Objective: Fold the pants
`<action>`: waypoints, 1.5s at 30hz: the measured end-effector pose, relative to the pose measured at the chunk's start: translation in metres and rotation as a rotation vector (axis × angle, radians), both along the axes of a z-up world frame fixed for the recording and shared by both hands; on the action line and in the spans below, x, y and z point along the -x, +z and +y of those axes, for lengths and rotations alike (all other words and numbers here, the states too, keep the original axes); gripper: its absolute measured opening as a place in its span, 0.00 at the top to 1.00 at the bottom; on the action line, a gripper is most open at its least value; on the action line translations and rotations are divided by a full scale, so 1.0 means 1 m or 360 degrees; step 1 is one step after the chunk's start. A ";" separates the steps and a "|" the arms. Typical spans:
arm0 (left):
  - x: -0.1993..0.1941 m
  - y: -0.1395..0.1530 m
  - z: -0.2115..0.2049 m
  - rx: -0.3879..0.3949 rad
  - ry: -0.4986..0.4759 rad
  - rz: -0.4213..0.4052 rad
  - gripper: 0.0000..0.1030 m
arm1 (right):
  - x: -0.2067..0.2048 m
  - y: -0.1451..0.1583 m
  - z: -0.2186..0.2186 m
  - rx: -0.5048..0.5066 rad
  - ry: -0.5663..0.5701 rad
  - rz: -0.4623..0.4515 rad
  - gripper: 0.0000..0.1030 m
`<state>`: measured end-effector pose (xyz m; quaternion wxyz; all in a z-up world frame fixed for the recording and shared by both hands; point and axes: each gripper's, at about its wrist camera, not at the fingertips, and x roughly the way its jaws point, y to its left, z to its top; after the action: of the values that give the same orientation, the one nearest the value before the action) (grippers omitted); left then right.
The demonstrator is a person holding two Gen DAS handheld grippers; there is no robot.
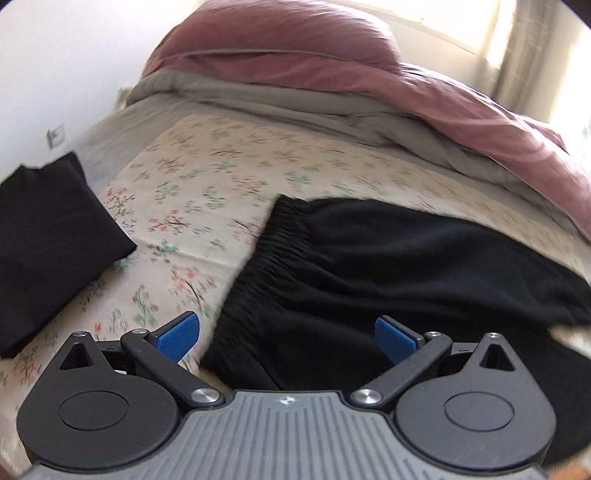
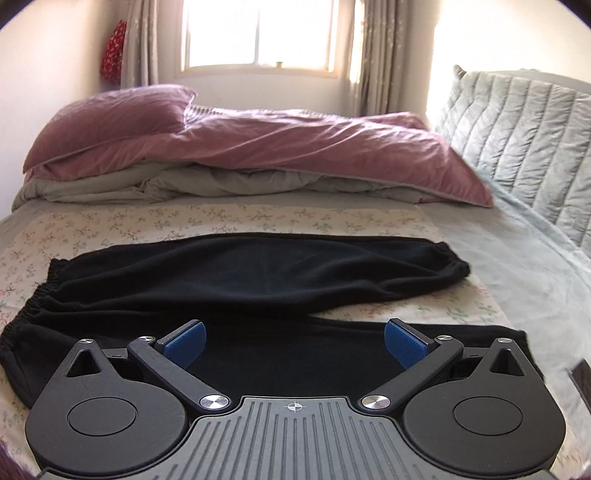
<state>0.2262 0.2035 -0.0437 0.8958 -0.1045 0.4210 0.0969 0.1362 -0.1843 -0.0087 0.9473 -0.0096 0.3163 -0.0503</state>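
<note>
Sunlight from a window [image 2: 258,33] falls on a bed with a flowery sheet [image 1: 207,177]. Black pants [image 2: 258,266] lie flat on it. Both the left gripper [image 1: 287,334] and right gripper [image 2: 294,338] are wide open above the pants, holding nothing. No words can be read anywhere.

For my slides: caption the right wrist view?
Open right gripper above black pants spread on floral sheet.

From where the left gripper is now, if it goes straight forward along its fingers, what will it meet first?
Most likely the black pants: the open left gripper points at them near the elastic waistband, with nothing between. Depth is unclear, so it may pass just above the cloth.
</note>
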 end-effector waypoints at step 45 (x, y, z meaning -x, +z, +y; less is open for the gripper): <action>-0.086 -0.059 0.054 0.0283 0.0342 -0.0032 0.68 | -0.069 -0.091 0.013 -0.0053 0.0190 0.0479 0.00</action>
<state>0.3125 0.2572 -0.1025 0.8716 -0.2289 0.4053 0.1537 0.2055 -0.1715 -0.1000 0.8906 -0.0202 0.4542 0.0132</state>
